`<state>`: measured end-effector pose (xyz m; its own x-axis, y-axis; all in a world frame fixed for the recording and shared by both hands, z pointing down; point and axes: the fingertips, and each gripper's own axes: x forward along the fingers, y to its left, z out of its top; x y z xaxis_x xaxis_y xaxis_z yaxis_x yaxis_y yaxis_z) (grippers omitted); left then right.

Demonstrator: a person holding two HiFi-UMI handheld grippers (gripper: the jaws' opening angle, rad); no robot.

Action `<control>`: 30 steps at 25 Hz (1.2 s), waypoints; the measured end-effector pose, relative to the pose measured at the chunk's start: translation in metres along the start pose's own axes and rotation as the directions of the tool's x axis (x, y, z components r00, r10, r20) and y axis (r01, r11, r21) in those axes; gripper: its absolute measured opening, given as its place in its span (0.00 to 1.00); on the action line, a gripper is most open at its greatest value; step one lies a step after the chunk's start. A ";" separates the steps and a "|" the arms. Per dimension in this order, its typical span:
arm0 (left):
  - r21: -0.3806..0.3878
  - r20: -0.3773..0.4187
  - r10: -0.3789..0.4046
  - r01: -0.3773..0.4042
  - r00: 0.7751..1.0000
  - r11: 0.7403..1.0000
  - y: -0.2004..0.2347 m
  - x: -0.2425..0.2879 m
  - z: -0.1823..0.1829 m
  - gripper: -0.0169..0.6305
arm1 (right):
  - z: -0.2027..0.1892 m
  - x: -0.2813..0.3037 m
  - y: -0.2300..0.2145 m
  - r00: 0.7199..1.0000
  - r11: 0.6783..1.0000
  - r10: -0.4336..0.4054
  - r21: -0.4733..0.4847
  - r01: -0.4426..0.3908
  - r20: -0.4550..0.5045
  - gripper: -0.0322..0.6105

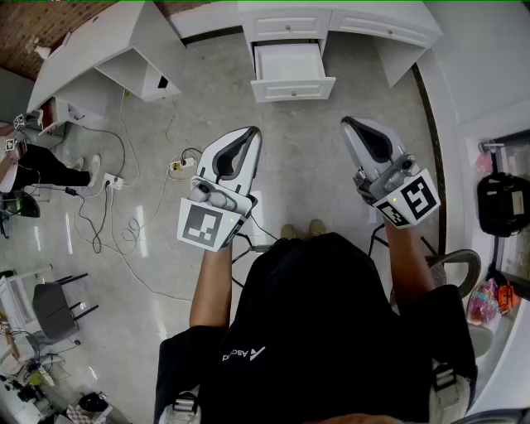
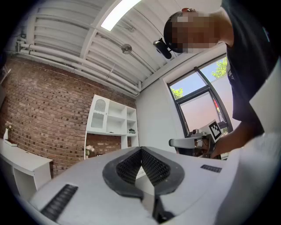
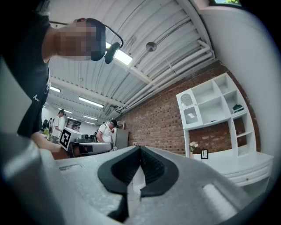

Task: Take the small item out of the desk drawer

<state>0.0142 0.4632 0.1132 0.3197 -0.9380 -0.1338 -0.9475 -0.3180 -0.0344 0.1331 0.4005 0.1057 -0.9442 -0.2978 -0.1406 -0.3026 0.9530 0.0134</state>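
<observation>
Floor (image 1: 356, 99) — glossy, polished grey surface, showing reflections. Desk (image 1: 389, 25) and drawer (image 1: 294, 89): smooth white painted finish. Left gripper (image 1: 251, 132) and right gripper (image 1: 348, 124) shells: matt white plastic; pads (image 2: 129, 167) black, finely ribbed. Wall (image 2: 39, 105) — rough red brick.

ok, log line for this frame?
left tongs shut, empty | right tongs shut, empty | drawer open | both clear of drawer

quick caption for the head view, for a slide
Head view: a person holds the left gripper and right gripper, both shut and empty, short of the open drawer of a white desk.
</observation>
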 end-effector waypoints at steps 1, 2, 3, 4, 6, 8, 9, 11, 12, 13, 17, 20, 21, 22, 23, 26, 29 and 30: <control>-0.001 0.001 0.001 -0.001 1.000 1.000 0.003 -0.001 -0.001 0.02 | -0.001 0.002 0.002 1.000 1.000 0.003 0.001 -0.003 -0.002 0.05; -0.002 0.002 0.002 -0.002 1.000 1.000 0.005 -0.003 -0.001 0.02 | -0.002 0.004 0.003 1.000 1.000 0.007 0.002 -0.007 -0.003 0.05; -0.003 0.002 0.003 -0.003 1.000 1.000 0.008 -0.004 -0.002 0.02 | -0.003 0.007 0.005 1.000 1.000 0.010 0.006 -0.010 -0.001 0.05; -0.003 0.002 0.004 -0.004 1.000 1.000 0.012 -0.005 -0.003 0.02 | -0.003 0.009 0.006 1.000 1.000 0.012 0.011 -0.012 0.003 0.05; -0.004 0.005 0.004 -0.004 1.000 1.000 0.017 -0.007 -0.004 0.02 | -0.005 0.013 0.007 1.000 1.000 0.007 0.019 -0.007 0.010 0.05; -0.002 0.008 0.003 -0.003 1.000 1.000 0.021 -0.008 -0.005 0.02 | -0.006 0.015 0.006 1.000 1.000 -0.002 0.022 0.002 0.013 0.05; -0.001 0.008 0.004 -0.004 1.000 1.000 0.023 -0.008 -0.006 0.02 | -0.007 0.015 0.005 1.000 1.000 -0.005 0.024 0.005 0.014 0.05; 0.002 0.005 0.007 -0.007 1.000 1.000 0.028 -0.007 -0.008 0.02 | -0.008 0.017 0.001 1.000 1.000 -0.009 0.027 0.009 0.016 0.05; 0.004 0.003 0.008 -0.008 1.000 1.000 0.031 -0.005 -0.008 0.02 | -0.009 0.018 -0.003 1.000 1.000 -0.012 0.029 0.011 0.016 0.05; 0.007 0.000 0.006 -0.006 1.000 1.000 0.033 -0.002 -0.010 0.02 | -0.010 0.020 -0.007 1.000 0.999 -0.016 0.033 0.015 0.017 0.05; 0.026 -0.015 0.002 -0.002 1.000 1.000 0.052 0.012 -0.018 0.02 | -0.018 0.035 -0.030 0.999 0.999 -0.025 0.044 0.024 0.030 0.05; 0.045 -0.024 0.005 -0.004 1.000 0.999 0.069 0.031 -0.027 0.02 | -0.027 0.051 -0.052 0.999 0.999 -0.015 0.034 0.013 0.033 0.05; 0.053 -0.028 0.002 -0.001 1.000 0.999 0.075 0.040 -0.031 0.02 | -0.030 0.056 -0.062 0.999 1.000 -0.011 0.028 0.010 0.032 0.05; 0.061 -0.035 -0.001 0.004 0.999 0.998 0.080 0.051 -0.035 0.02 | -0.033 0.062 -0.073 1.000 1.000 -0.006 0.022 0.006 0.031 0.05; 0.067 -0.042 -0.006 0.009 0.999 0.998 0.087 0.062 -0.040 0.02 | -0.037 0.069 -0.086 1.000 1.000 -0.002 0.015 0.002 0.029 0.05; 0.077 -0.072 -0.018 0.023 0.997 0.997 0.107 0.100 -0.059 0.02 | -0.047 0.090 -0.127 1.000 1.000 0.010 -0.006 -0.010 0.022 0.05; 0.087 -0.101 -0.032 0.041 0.994 0.995 0.129 0.141 -0.076 0.02 | -0.054 0.113 -0.168 0.999 0.999 0.027 -0.022 -0.026 0.019 0.05; 0.091 -0.107 -0.035 0.045 0.994 0.995 0.137 0.155 -0.080 0.02 | -0.056 0.121 -0.182 0.999 0.999 0.034 -0.027 -0.034 0.017 0.05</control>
<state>-0.0651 0.2628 0.1674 0.3522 -0.9356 -0.0260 -0.9291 -0.3462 -0.1299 0.0670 0.1881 0.1421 -0.9518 -0.2639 -0.1566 -0.2737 0.9608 0.0445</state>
